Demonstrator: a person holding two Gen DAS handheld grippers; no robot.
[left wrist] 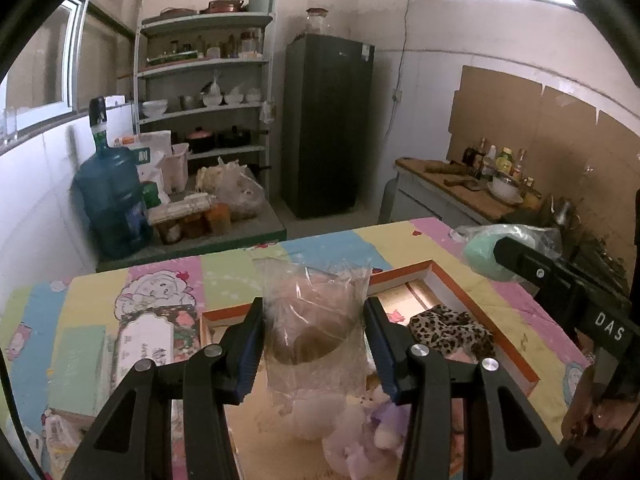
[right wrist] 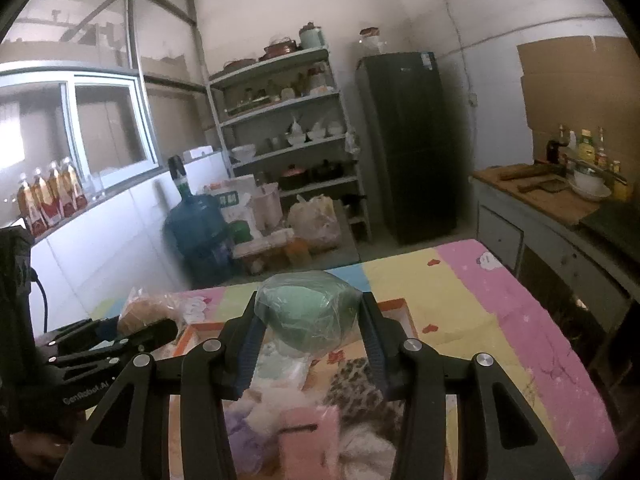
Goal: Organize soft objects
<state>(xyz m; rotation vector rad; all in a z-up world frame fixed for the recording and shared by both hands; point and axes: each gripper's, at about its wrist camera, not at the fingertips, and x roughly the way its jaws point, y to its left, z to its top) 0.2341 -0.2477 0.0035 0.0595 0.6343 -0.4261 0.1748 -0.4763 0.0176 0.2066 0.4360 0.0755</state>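
My left gripper [left wrist: 314, 320] is shut on a clear plastic bag holding a brown and pink soft item [left wrist: 316, 320], held above an orange-rimmed box [left wrist: 486, 314] on the table. In that box lie a leopard-print cloth [left wrist: 450, 330] and pale plush toys [left wrist: 352, 428]. My right gripper [right wrist: 308, 320] is shut on a mint-green soft item in a clear bag [right wrist: 308, 306]; it hangs over the same orange-rimmed box [right wrist: 394, 306]. Below it lie a pink item [right wrist: 308, 436], white fluffy pieces [right wrist: 366, 450] and the leopard-print cloth [right wrist: 352, 384]. Each gripper shows at the edge of the other's view.
The table wears a pastel cartoon-print cloth [right wrist: 492, 312]. Beyond it stand a blue water jug [left wrist: 110, 196], a cluttered shelf rack [left wrist: 204, 92], a dark fridge [left wrist: 326, 124] and a counter with bottles and a bowl [left wrist: 480, 184] on the right.
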